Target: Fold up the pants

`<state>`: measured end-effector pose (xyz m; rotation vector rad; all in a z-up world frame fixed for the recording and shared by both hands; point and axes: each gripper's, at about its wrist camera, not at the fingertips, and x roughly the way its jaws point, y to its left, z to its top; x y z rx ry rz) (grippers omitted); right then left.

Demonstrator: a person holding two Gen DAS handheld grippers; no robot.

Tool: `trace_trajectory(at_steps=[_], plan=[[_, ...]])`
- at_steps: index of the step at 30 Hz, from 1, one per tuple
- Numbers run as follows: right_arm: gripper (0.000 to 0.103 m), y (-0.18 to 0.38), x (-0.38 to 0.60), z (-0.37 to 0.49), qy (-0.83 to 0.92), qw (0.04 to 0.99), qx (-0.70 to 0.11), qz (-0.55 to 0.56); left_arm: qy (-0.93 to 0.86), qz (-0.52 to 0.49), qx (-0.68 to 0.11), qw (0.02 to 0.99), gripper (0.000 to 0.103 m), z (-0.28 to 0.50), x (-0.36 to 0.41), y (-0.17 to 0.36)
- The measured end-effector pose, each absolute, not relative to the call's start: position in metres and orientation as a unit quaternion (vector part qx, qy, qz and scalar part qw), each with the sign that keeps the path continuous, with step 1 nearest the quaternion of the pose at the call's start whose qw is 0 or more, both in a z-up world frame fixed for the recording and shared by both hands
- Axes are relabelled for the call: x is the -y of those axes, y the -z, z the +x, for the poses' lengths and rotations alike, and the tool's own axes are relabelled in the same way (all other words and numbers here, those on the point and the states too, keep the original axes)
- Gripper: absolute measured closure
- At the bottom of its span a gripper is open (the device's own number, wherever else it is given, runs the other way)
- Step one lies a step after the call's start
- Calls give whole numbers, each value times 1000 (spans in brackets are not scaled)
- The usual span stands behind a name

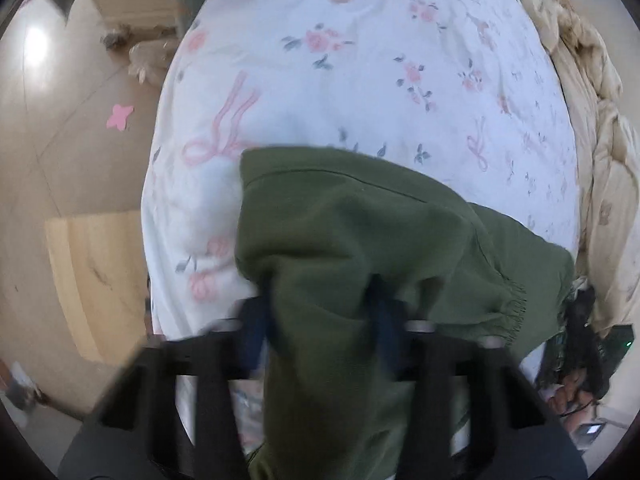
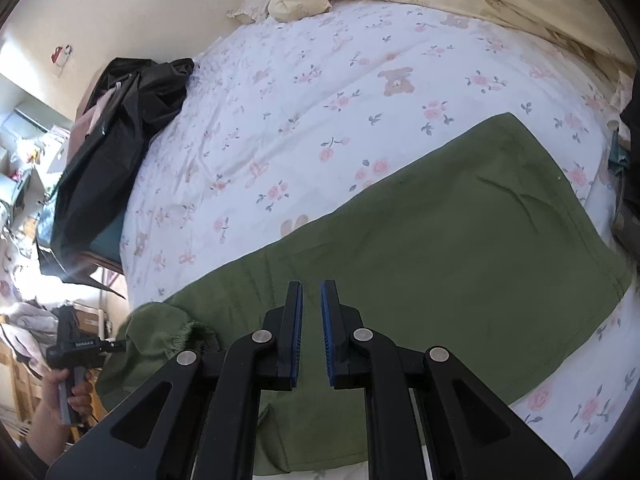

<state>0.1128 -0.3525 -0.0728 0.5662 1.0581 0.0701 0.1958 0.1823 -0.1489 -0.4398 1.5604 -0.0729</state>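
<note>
Left gripper (image 1: 320, 312) steeply down, pinching pants (image 1: 360, 240) | right gripper (image 2: 311, 332) empty

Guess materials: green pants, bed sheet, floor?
Green pants: matte woven fabric, probably cotton; soft creases, stitched hem, gathered elastic waistband. Bed sheet: thin printed cloth, likely cotton; fine wrinkles, floral and bear print. Floor: glossy tile, it seems; grout lines and a bright window glare.

Olive-green soft cotton pants (image 2: 460, 216), plain, no print. One leg lies flat and smooth across the bed, running diagonally w/ a stitched hem at the far end and a few small creases near it. The elasticated, gathered end (image 1: 508, 308) is bunched up and lifted off the bed (blurred in the left wrist view), draping in loose folds.
</note>
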Motion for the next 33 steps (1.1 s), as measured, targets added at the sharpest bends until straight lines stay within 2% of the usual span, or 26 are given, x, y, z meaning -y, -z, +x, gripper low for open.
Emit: trace_trajectory(at_steps=[2, 8, 13, 14, 16, 18, 20, 22, 28, 29, 30, 31, 32, 33], plan=[[92, 74, 353, 114, -31, 824, -499, 265, 38, -141, -685, 714, 93, 197, -167, 138], [92, 76, 353, 114, -30, 818, -508, 269, 50, -74, -603, 792, 93, 177, -148, 90], [92, 71, 346, 115, -45, 822, -504, 259, -3, -15, -577, 817, 93, 183, -149, 103], [92, 72, 345, 115, -46, 822, -505, 257, -14, 11, -580, 815, 88, 187, -145, 111], [92, 73, 341, 116, -49, 823, -509, 248, -36, 50, -604, 795, 86, 193, -138, 132], [92, 73, 339, 115, -46, 824, -511, 240, -49, 49, -614, 787, 80, 197, -140, 134], [92, 71, 342, 111, -43, 827, -507, 239, -65, 19, -602, 796, 53, 198, -143, 122], [92, 66, 349, 106, -42, 830, -500, 243, -71, -8, -578, 813, 42, 192, -145, 103], [91, 52, 394, 79, -16, 844, -457, 280, -31, -55, -549, 834, 39, 161, -111, 55], [81, 51, 408, 68, 2, 847, -447, 288, -37, -68, -548, 833, 38, 152, -105, 50], [47, 51, 417, 59, 19, 848, -440, 294, -46, -85, -545, 833, 36, 142, -100, 46], [30, 53, 429, 48, 43, 848, -432, 304, -50, -97, -542, 833, 33, 133, -95, 44], [19, 57, 444, 35, 72, 844, -422, 323, -52, -105, -539, 834, 32, 124, -89, 42], [19, 63, 458, 25, 91, 834, -421, 343, -49, -109, -536, 835, 32, 118, -86, 43]])
